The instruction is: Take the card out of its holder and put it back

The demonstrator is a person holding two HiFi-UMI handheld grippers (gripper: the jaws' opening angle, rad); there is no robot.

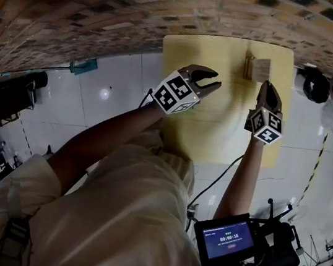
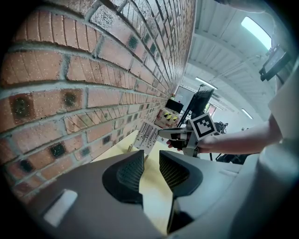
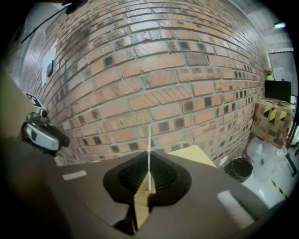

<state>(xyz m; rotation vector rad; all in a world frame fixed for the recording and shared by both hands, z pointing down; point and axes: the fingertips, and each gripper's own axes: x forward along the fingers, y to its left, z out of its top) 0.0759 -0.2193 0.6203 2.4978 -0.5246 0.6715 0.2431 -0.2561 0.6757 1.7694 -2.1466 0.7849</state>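
Thin white barcoded card (image 1: pixel 261 68): upper right of centre in the head view, clamped edge-on in my right hand-held gripper (image 1: pixel 266 87), just beside its small wooden holder (image 1: pixel 249 68) on the pale yellow bench (image 1: pixel 217 131). My left hand-held gripper (image 1: pixel 208 80), frame centre: jaws apart, nothing between them.

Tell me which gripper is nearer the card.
Right. The right gripper has its jaws shut on the card, at its edge; the left gripper, jaws apart and empty, hangs over the table off to the card's left.
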